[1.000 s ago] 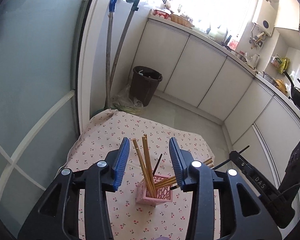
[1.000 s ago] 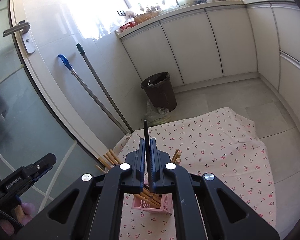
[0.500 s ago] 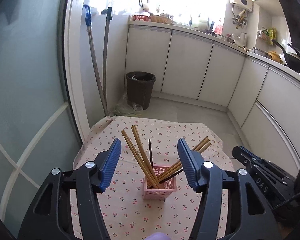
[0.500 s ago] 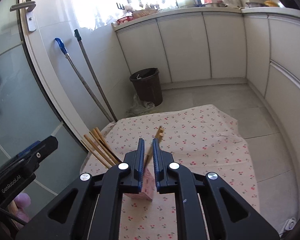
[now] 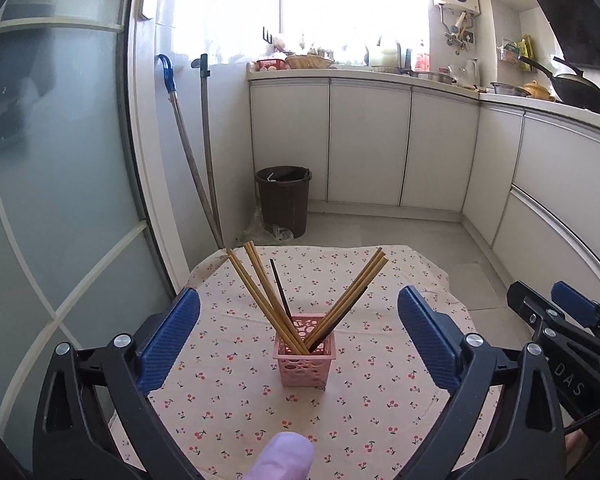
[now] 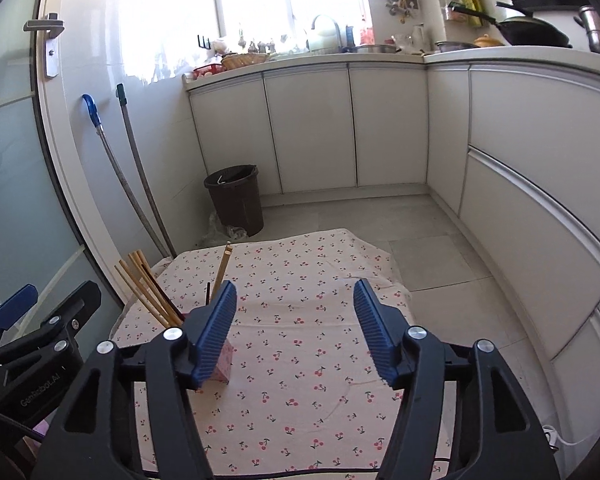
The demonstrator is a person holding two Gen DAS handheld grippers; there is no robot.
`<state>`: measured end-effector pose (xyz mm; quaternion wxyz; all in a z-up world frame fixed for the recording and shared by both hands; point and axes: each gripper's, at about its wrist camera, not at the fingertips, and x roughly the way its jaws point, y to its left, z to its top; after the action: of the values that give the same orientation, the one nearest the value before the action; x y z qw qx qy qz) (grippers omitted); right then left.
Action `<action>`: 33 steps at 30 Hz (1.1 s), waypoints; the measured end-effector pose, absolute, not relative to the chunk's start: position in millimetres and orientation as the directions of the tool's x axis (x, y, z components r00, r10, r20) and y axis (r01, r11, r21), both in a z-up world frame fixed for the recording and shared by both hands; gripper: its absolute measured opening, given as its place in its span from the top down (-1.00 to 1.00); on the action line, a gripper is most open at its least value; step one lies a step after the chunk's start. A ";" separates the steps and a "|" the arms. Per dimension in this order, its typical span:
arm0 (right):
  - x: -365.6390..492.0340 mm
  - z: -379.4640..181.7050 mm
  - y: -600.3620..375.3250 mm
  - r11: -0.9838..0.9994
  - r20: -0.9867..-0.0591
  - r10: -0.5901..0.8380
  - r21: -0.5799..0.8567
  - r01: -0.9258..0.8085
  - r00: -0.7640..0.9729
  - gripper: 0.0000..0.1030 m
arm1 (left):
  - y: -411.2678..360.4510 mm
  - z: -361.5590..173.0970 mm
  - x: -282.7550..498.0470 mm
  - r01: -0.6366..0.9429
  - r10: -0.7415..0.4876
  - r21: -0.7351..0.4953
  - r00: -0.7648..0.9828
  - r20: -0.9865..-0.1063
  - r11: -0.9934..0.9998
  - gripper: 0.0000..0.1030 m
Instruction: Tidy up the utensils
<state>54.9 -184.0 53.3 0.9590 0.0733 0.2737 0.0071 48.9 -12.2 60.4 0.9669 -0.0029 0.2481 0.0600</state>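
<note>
A pink perforated holder (image 5: 305, 350) stands on the cherry-print cloth (image 5: 360, 400). Several wooden chopsticks (image 5: 260, 296) and dark chopsticks (image 5: 281, 294) lean out of it to both sides. My left gripper (image 5: 299, 330) is open and empty, its blue pads wide apart on either side of the holder and nearer to me. My right gripper (image 6: 295, 330) is open and empty over the cloth. In the right wrist view the holder (image 6: 225, 364) is mostly hidden behind the left pad, with the chopsticks (image 6: 148, 292) sticking up beside it.
A lilac object (image 5: 282, 456) pokes up at the table's near edge. The other gripper (image 5: 560, 328) shows at the right. A brown bin (image 5: 284, 200) and two mop handles (image 5: 192, 152) stand beyond the table. White cabinets (image 6: 380, 128) line the room.
My right gripper let go of the dark chopstick into the holder, opened wide and drew back to the right. My left gripper opened wider and pulled back and levelled.
</note>
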 end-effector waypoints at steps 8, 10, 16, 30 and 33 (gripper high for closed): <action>37.2 53.6 -193.4 0.980 -0.471 -0.113 0.091 0.176 0.875 -0.87 | -16.3 62.6 33.3 -0.195 0.195 0.040 0.900 -0.391 0.980 -0.86; 36.9 54.6 -194.3 0.978 -0.467 -0.121 0.095 0.185 0.876 -0.87 | -16.7 60.8 34.6 -0.191 0.190 0.038 0.901 -0.391 0.981 -0.86; 41.3 49.3 -202.2 0.973 -0.492 -0.122 0.112 0.202 0.862 -0.87 | -17.0 55.3 41.8 -0.148 0.136 0.009 0.882 -0.450 0.989 -0.86; 50.2 39.7 -202.6 0.973 -0.534 -0.115 0.110 0.204 0.838 -0.87 | -26.9 47.4 46.3 -0.105 0.101 0.018 0.863 -0.495 0.994 -0.86; 50.1 40.3 -202.6 0.972 -0.533 -0.114 0.113 0.204 0.839 -0.87 | -29.7 47.5 44.7 -0.109 0.109 0.029 0.867 -0.487 0.994 -0.86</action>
<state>50.1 -202.6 40.3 0.9552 0.0831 0.2715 -0.0834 44.7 -29.7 47.5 0.9661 0.0003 0.2520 0.0566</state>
